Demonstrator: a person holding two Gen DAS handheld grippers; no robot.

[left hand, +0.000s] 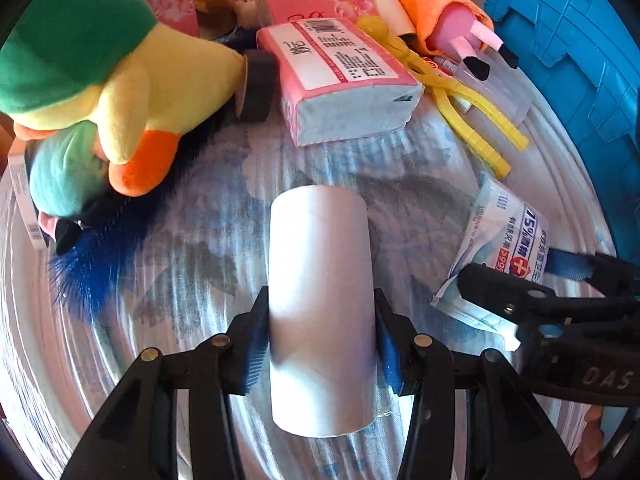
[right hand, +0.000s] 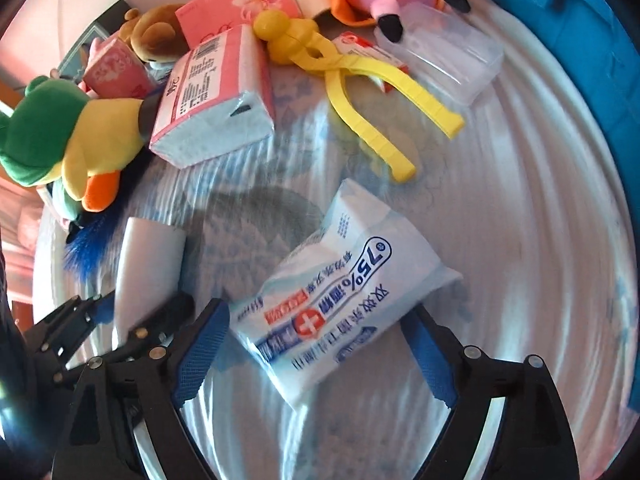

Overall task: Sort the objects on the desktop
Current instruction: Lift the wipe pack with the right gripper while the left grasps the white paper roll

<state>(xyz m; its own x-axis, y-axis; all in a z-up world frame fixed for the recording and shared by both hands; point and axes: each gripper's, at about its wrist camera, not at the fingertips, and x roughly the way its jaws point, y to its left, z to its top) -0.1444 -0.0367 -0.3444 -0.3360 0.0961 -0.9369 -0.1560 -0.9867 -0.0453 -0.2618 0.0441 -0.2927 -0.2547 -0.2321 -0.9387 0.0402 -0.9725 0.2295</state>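
Both tongs point steeply down at the surface (left hand: 400, 168), which has a blue and white cloth on it. On my left side, the left tongs (left hand: 322, 350) are clenched on a white roll (left hand: 320, 304); both blue pads press its sides and I see the roll held upright between them. On my right side, the right tongs (right hand: 316, 354) stand wide apart around the pack of wipes (right hand: 340, 296). From the right wrist view the pads do not seem to press it, so I judge the pack is released and lies on the cloth.

Further away lie a pink tissue pack (left hand: 340, 76), yellow plastic scissors (right hand: 360, 76), a duck toy (left hand: 100, 80) and a blue crate (left hand: 580, 40) at the right edge.

I think the step is carrying sorted things to their place. Next, I should bring the roll toward the crate, probably, and keep the grip firm, because the smooth roll may slip.
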